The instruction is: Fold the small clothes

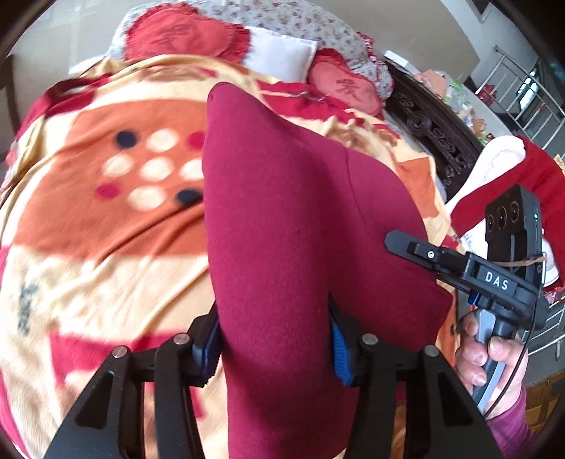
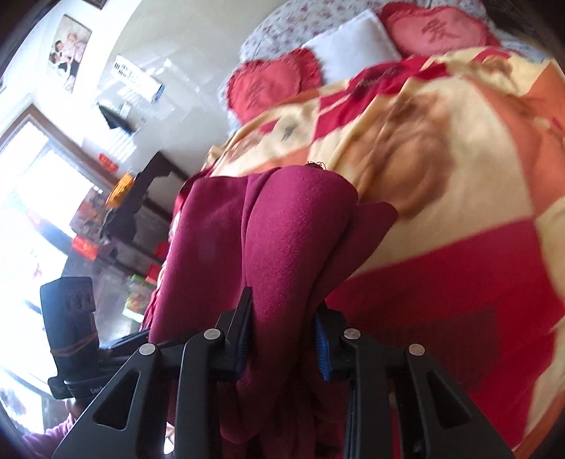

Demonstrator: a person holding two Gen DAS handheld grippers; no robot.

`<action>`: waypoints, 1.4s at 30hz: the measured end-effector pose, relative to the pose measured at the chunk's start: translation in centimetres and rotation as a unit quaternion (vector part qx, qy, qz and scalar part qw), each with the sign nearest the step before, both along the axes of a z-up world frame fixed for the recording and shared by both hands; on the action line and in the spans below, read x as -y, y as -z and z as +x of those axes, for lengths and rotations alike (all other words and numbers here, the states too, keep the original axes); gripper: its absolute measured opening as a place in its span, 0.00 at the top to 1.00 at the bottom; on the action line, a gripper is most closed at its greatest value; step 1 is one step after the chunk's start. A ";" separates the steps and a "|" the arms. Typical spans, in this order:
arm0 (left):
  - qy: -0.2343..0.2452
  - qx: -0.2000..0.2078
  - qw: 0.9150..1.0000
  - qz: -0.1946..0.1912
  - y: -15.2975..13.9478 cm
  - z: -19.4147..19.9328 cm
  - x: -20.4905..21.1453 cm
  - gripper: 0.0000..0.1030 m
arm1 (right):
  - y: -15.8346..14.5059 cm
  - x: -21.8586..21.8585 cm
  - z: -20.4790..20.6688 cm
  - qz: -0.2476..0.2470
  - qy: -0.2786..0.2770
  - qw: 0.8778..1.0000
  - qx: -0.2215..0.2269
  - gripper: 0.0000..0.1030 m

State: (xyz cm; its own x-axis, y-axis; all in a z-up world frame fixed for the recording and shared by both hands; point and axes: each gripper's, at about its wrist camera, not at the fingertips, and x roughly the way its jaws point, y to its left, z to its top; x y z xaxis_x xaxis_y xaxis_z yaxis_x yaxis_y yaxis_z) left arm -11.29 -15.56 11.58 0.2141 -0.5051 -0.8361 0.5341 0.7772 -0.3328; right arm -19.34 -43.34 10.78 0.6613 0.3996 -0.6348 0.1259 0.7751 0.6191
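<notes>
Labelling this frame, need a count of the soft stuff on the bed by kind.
Dark red garment: 1
Red heart cushions: 2
White pillow: 1
Patterned blanket: 1
Floral bedding: 1
Total: 6

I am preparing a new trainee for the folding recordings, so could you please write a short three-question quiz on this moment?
1. True or false: the dark red garment lies flat and untouched on the patterned blanket.
2. What does the left gripper have between its blue pads?
3. The right gripper is: A) open above the blanket, B) shut on the garment, C) holding a heart-shaped cushion.

Key
1. False: both grippers hold it bunched.
2. A fold of the dark red garment.
3. B.
</notes>
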 end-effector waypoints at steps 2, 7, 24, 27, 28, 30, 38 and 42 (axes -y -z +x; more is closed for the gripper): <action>-0.010 -0.005 1.000 0.015 1.2 -0.8 -1.4 0.48 | 1.1 -1.5 0.1 0.001 -0.013 1.000 -0.014 0.87; -0.029 0.008 0.998 0.048 4.4 -2.0 -2.9 0.33 | 4.8 -3.5 -0.1 -0.047 -0.016 0.995 -0.092 0.79; -0.078 0.119 0.988 0.055 0.7 -4.0 -4.2 0.18 | 2.1 -11.4 -3.7 -0.272 -0.065 0.958 -0.064 0.93; -0.091 0.128 0.986 0.048 0.0 -4.4 -4.8 0.18 | 3.4 -10.6 -4.3 -0.259 -0.050 0.962 -0.063 0.93; -0.094 0.130 0.986 0.046 -0.2 -4.6 -4.9 0.18 | 3.1 -10.7 -4.4 -0.260 -0.049 0.963 -0.060 0.93; -0.095 0.135 0.985 0.039 -0.7 -4.9 -5.2 0.18 | 2.2 -10.9 -4.8 -0.262 -0.046 0.962 -0.056 0.93; -0.101 0.169 0.980 0.027 -3.0 -6.7 -5.7 0.18 | -2.7 -11.6 -7.0 -0.240 0.012 0.970 -0.021 0.76; -0.100 0.186 0.977 0.026 -3.9 -7.8 -6.0 0.18 | -4.1 -12.6 -7.9 -0.245 0.024 0.969 -0.013 0.70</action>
State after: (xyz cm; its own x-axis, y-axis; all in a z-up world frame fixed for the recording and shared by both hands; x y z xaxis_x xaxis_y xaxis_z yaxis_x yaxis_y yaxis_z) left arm -19.12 -9.55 15.48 0.5980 -0.3821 -0.7045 0.4473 0.8885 -0.1022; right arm -27.21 -30.75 14.87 0.6536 0.0151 -0.7567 0.1792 0.9683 0.1741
